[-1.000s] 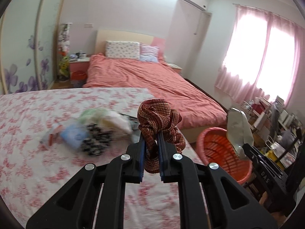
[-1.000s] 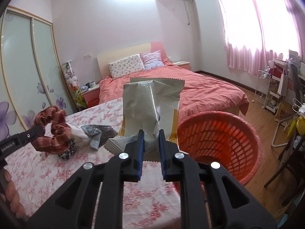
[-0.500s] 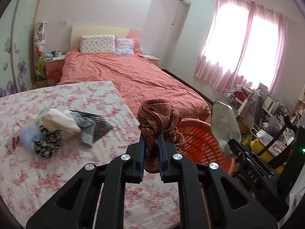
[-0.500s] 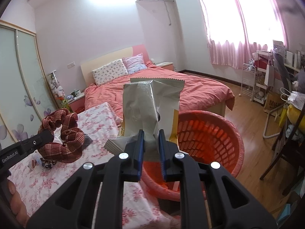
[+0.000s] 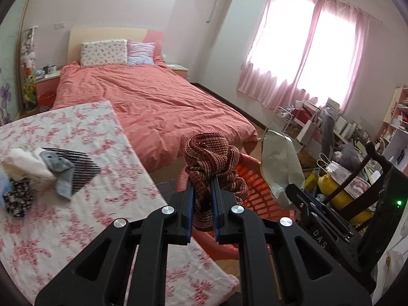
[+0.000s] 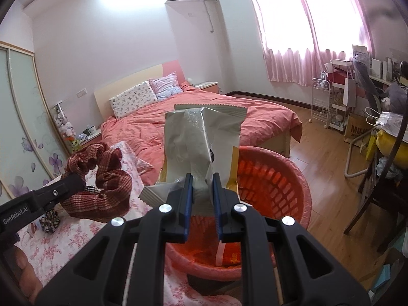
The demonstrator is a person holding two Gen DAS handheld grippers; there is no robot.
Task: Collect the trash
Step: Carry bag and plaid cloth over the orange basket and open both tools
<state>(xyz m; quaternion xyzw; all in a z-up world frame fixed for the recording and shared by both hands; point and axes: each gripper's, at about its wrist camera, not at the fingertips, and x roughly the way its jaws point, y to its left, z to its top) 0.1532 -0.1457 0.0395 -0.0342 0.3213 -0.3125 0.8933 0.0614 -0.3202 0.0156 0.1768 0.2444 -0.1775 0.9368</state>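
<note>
My left gripper [image 5: 202,191] is shut on a dark red scrunchie [image 5: 211,163], held above the near rim of an orange basket [image 5: 257,191]; the scrunchie also shows in the right wrist view [image 6: 102,181]. My right gripper [image 6: 202,186] is shut on a silver snack wrapper [image 6: 201,140], held upright over the orange basket [image 6: 278,178], which has a wrapper in it. In the left wrist view the silver wrapper [image 5: 280,160] hangs over the basket's far side.
A floral-covered surface [image 5: 63,204] holds a pile of small items [image 5: 38,168] at the left. A bed with a coral cover [image 5: 153,97] lies behind. Cluttered shelves and a dark chair [image 5: 369,178] stand at the right.
Both grippers have swung right from the floral surface toward the basket, each still holding its item. The basket is now below both.
</note>
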